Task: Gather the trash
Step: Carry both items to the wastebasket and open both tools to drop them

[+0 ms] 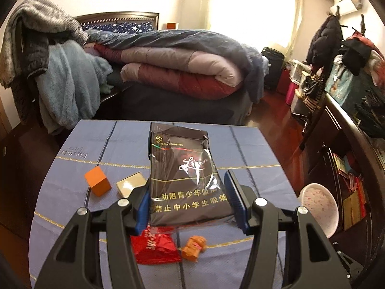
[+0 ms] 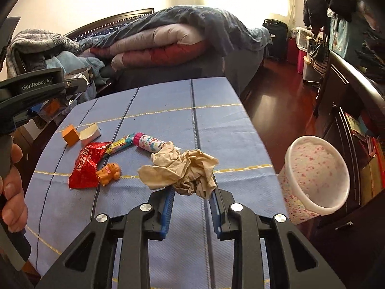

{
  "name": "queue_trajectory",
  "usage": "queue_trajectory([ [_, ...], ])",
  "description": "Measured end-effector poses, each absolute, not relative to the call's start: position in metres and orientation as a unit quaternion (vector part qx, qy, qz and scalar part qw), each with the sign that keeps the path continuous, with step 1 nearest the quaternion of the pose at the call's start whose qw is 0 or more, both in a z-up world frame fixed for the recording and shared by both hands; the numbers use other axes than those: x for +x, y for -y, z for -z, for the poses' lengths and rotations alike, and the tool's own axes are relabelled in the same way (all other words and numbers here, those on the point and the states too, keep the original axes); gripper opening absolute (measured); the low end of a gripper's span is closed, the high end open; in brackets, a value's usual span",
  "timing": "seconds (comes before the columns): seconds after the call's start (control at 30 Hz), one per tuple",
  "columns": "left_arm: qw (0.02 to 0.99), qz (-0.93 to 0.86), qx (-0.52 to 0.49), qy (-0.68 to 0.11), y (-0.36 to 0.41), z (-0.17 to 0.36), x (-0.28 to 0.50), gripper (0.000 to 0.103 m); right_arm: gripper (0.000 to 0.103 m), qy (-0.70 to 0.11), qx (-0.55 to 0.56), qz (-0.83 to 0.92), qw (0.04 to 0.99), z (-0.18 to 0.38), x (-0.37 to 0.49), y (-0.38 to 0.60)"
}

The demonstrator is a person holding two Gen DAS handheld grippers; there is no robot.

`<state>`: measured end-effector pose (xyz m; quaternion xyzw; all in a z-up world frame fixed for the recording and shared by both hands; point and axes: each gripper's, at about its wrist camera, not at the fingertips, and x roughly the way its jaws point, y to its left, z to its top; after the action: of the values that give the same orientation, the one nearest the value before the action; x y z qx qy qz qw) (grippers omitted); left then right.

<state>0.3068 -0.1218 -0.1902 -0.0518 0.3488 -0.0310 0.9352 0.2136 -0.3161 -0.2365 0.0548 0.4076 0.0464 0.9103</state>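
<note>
My left gripper (image 1: 189, 196) is shut on a black cigarette pack (image 1: 185, 168) in clear wrap and holds it above the blue table (image 1: 252, 149). My right gripper (image 2: 192, 193) is shut on a crumpled beige paper wad (image 2: 185, 168) low over the table (image 2: 228, 125). A red snack wrapper (image 2: 87, 165) lies on the cloth; it also shows under the pack in the left wrist view (image 1: 154, 245). A pink-speckled white bin (image 2: 315, 175) stands off the table's right edge, also in the left wrist view (image 1: 318, 207). The left gripper body shows at the upper left of the right wrist view (image 2: 48, 86).
An orange block (image 2: 70, 135), a small white box (image 2: 90, 132), an orange bear toy (image 2: 109, 174), a colourful stick (image 2: 120, 145) and a patterned tube (image 2: 150, 143) lie on the table. A bed with quilts (image 1: 178, 67) stands behind. A dark cabinet (image 2: 349, 96) is at the right.
</note>
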Motion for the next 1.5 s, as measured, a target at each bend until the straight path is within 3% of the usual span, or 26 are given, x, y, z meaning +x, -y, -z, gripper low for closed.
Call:
queue_trajectory([
  [0.6,0.932,0.156,0.006,-0.328,0.253,0.170,0.294,0.056,0.028,-0.380,0.103,0.049,0.918,0.230,0.188,0.421],
  [1.5,0.882,0.308,0.109,-0.340,0.459,0.215,0.309,0.056,0.028,-0.369,0.156,0.185,0.897,0.253,0.194,0.560],
])
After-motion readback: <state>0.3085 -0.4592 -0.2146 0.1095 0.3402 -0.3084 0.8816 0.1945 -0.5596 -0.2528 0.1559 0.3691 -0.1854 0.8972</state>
